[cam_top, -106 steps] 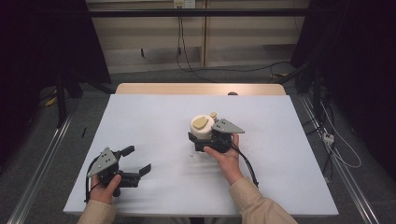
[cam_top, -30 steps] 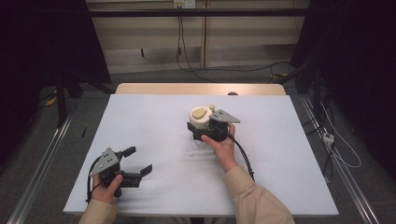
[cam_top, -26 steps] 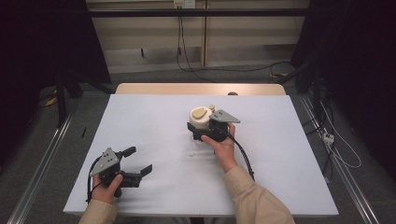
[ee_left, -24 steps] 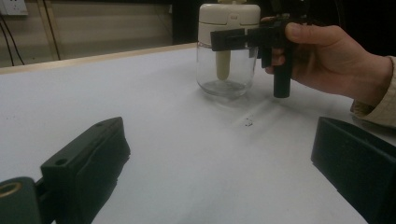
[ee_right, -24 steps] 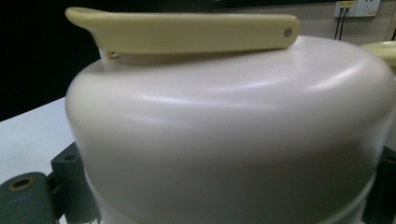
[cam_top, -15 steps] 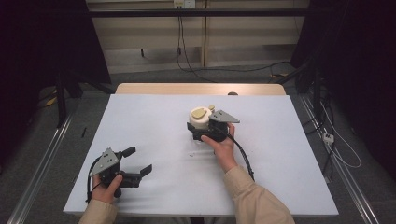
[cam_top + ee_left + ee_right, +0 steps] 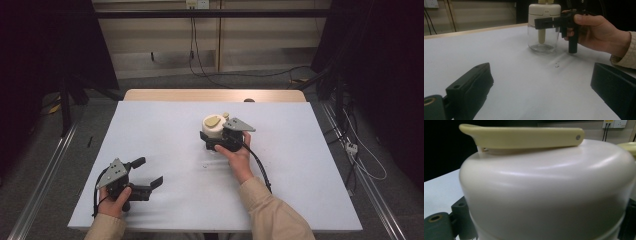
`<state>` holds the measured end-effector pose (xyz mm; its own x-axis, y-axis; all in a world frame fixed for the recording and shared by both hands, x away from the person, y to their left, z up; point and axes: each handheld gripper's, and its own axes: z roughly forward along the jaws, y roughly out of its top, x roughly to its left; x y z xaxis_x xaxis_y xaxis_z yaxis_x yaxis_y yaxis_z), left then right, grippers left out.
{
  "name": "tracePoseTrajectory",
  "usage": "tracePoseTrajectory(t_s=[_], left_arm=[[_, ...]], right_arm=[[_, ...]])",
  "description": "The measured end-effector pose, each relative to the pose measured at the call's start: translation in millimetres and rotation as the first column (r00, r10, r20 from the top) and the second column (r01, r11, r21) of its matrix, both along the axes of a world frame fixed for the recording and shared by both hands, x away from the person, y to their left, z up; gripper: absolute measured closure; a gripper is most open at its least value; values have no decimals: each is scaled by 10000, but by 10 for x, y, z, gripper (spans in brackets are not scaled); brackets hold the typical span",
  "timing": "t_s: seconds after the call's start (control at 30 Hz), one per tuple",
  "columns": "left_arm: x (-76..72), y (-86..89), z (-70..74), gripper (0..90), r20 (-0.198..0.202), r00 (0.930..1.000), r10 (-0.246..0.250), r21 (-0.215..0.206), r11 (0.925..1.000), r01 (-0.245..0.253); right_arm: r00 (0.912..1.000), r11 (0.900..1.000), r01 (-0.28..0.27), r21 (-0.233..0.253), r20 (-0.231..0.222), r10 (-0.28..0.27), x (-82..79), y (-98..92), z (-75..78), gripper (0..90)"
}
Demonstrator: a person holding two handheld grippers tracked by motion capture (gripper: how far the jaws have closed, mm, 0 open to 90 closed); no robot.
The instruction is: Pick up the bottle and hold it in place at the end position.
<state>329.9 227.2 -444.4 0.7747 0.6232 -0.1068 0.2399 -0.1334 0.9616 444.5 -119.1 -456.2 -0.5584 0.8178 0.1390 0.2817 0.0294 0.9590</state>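
**Caller:** Barely anything has shifted since the earlier frame. The right gripper [image 7: 216, 141] has carried the clear glass jar with the cream plastic lid [image 7: 213, 131] a touch farther up the white table [image 7: 300, 165], and the left gripper [image 7: 147, 172] sits where it was, near the front left corner.

**Analyst:** Look at the left gripper view: the right gripper's black jaws sit on either side of the jar [image 7: 543, 27], high up, right where lid meets glass. Pinching it, by the look of it.

**Caller:** And the left one?

**Analyst:** Jaws spread wide, nothing between them, well apart from the jar.

**Caller:** Where's the danger?

**Analyst:** That grip. A smooth rounded lid [image 7: 544, 192] could slide under the jaws, I'd judge. The jar might tip, or the lid might twist loose from the glass. The yellowish flip handle [image 7: 524, 136] on top is another worry: knock it and it could pop up.
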Motion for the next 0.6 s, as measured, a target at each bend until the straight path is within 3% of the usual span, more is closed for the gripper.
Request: tracePoseTrajectory(t_s=[0.6], left_arm=[[-6, -1, -9, 32, -35, 10000, 44, -38, 10000, -44]], right_arm=[[10000, 10000, -73, -47, 7, 73, 34, 38, -8, 67]])
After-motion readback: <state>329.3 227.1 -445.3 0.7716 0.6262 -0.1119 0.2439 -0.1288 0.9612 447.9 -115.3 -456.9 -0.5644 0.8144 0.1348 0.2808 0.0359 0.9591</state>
